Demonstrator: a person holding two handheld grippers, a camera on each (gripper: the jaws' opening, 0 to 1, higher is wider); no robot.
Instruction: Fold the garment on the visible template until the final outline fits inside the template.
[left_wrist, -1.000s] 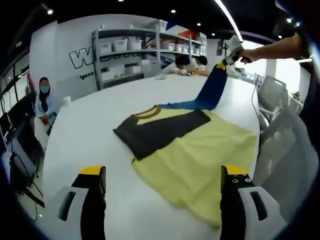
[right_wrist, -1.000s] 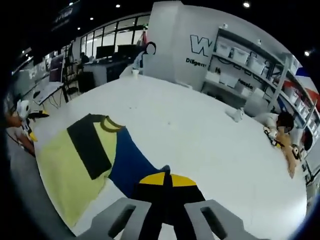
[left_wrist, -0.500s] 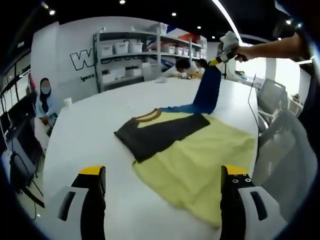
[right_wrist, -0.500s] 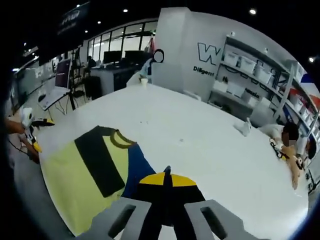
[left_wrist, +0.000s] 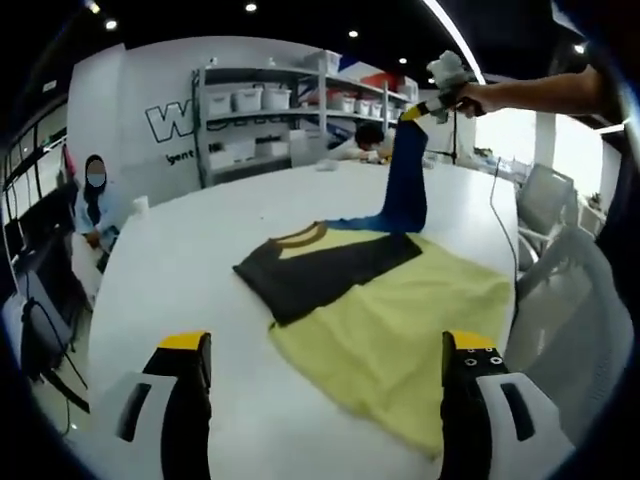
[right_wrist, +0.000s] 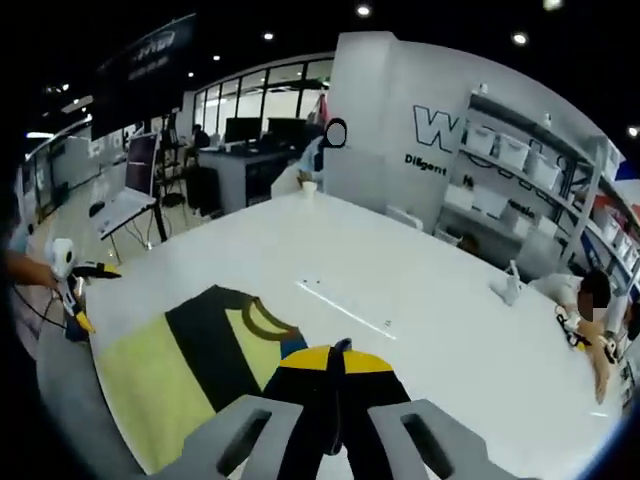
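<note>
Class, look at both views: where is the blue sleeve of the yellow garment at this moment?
In the left gripper view, the blue sleeve hangs lifted above the white table, pinched by the right gripper, right of the black sleeve folded across the yellow garment.

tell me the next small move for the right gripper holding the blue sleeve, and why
Probably carry the blue sleeve across and lower it onto the yellow shirt body. The right gripper is shut on it, raised high over the white table, while the black sleeve already lies folded.
</note>
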